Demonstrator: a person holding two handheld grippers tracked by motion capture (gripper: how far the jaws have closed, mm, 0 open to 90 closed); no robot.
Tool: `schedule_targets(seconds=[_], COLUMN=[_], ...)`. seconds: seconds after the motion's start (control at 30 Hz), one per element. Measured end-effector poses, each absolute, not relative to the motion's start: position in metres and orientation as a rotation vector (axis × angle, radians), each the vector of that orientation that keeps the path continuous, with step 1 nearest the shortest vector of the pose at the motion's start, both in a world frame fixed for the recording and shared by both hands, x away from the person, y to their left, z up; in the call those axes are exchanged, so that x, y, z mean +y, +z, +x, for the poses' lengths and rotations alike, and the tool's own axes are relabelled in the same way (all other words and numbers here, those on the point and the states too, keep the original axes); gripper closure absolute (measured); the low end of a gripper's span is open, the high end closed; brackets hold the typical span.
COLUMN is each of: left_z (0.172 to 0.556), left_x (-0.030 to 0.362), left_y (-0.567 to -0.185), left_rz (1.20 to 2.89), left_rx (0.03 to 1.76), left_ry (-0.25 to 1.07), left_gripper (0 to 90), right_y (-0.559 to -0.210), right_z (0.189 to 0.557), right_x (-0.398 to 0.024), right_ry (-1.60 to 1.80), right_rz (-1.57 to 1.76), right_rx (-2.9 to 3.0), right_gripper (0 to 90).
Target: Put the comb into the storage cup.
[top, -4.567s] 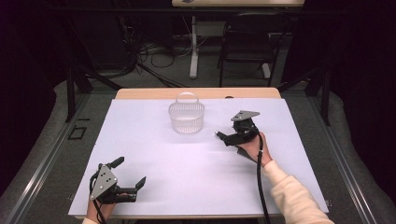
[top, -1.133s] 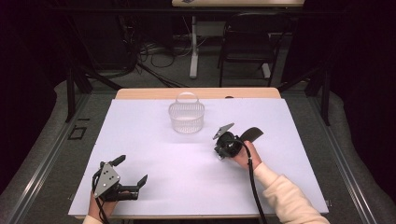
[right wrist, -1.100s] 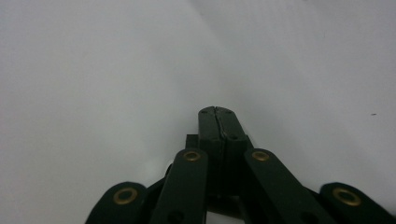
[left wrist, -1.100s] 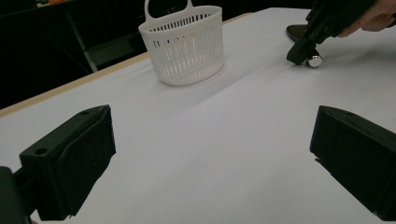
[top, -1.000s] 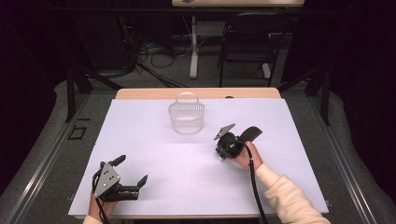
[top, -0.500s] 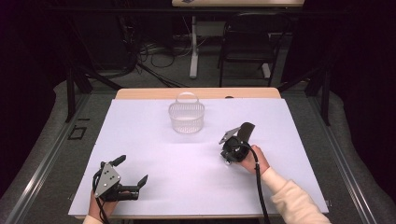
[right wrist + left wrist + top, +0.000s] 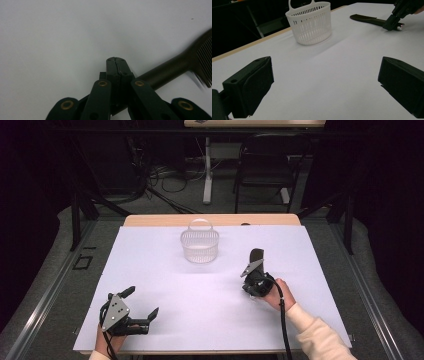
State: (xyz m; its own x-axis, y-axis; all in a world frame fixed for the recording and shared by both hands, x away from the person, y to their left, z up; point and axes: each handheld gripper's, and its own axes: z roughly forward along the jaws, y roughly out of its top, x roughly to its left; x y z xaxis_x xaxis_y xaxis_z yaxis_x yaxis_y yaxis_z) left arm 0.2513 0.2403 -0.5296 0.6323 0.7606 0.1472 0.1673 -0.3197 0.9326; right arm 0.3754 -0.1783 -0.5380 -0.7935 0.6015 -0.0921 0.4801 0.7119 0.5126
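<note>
High view: white basket (image 7: 199,245) upright.

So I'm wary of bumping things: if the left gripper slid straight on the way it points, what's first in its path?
Probably the white basket. The left gripper stands open over bare table, and its view looks toward the basket, slightly left of centre. The black comb lies off to the right. Depth is unclear.

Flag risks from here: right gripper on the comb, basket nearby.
1. The right gripper is shut on only the comb's handle end, so the comb may pivot or slip when lifted.
2. The light plastic basket stands unheld; a swinging comb could tip it.
</note>
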Motion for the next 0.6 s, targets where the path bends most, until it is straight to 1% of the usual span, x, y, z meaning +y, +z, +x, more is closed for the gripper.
schedule_targets(seconds=[0.6], left_z=[0.251], left_x=[0.240], left_y=[-0.530], left_rz=[1.833], left_rx=[0.743], left_ry=[0.724], left_gripper=[0.0], right_y=[-0.534], right_z=[0.375], right_x=[-0.204], right_ry=[0.666], right_rz=[0.937], right_rx=[2.626], right_gripper=[90.0])
